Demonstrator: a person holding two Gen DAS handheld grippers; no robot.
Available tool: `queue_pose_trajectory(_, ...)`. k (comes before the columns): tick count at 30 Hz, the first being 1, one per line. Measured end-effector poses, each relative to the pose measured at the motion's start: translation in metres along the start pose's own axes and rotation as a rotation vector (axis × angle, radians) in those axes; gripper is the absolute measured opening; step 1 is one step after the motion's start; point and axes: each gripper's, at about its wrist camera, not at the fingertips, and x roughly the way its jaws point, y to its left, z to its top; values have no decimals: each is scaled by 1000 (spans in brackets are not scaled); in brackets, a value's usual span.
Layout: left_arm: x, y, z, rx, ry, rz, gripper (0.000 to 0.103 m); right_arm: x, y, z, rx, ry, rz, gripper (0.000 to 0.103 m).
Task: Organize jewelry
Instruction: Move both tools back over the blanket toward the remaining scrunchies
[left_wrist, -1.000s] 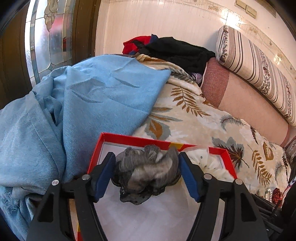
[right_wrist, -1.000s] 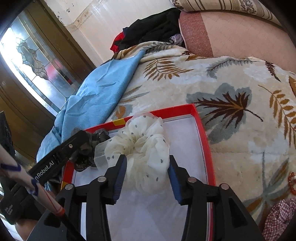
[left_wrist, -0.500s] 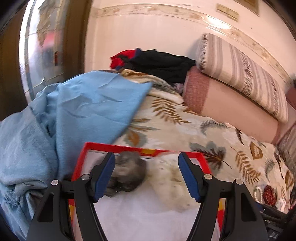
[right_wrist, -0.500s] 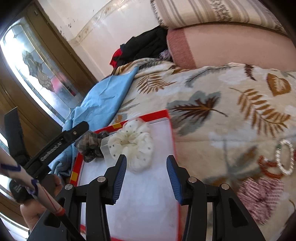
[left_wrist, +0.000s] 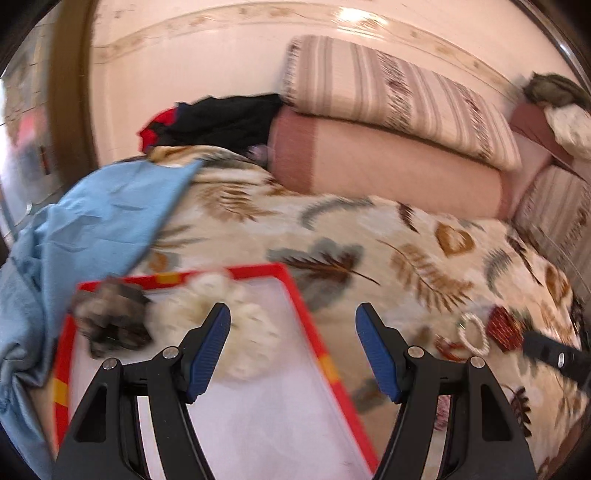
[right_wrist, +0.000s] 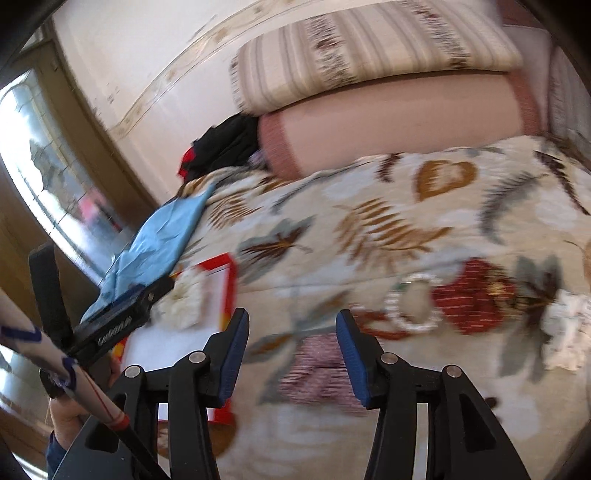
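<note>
A red-rimmed white tray (left_wrist: 306, 310) lies on the leaf-print bedspread. A grey scrunchie (left_wrist: 110, 317) and a cream dotted scrunchie (left_wrist: 240, 332) lie in it, side by side. My left gripper (left_wrist: 293, 347) is open and empty over the tray's right rim. My right gripper (right_wrist: 291, 350) is open and empty above a pink checked scrunchie (right_wrist: 317, 369). A pearl bracelet (right_wrist: 413, 306), a red bead bracelet (right_wrist: 376, 328) and a dark red scrunchie (right_wrist: 469, 295) lie right of the tray; the pearl bracelet also shows in the left wrist view (left_wrist: 474, 332). The tray's corner shows in the right wrist view (right_wrist: 227, 291).
A blue cloth (left_wrist: 92, 221) lies heaped left of the tray. Pink and striped bolsters (left_wrist: 388, 166) and dark clothes (left_wrist: 221, 118) lie at the back by the wall. A white cloth item (right_wrist: 569, 332) lies at far right. A glass door (right_wrist: 48, 177) stands at left.
Both grippers let go of their scrunchies, which now lie in the tray. Both grippers have pulled back and swung right, towards the loose jewelry on the bedspread.
</note>
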Motion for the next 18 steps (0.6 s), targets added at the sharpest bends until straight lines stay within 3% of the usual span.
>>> queue_pose_trajectory(7, 11, -53, -12, 73, 52, -119, 69, -38, -78, 9, 134, -67, -72, 53)
queue_pose_trajectory(13, 23, -99, -28, 140, 142, -242, 69, -75, -142, 16, 238, -139, -156, 53)
queue_pose_trajectory(18, 11, -109, -35, 162, 142, -278, 69, -86, -177, 18, 325, -149, -188, 53)
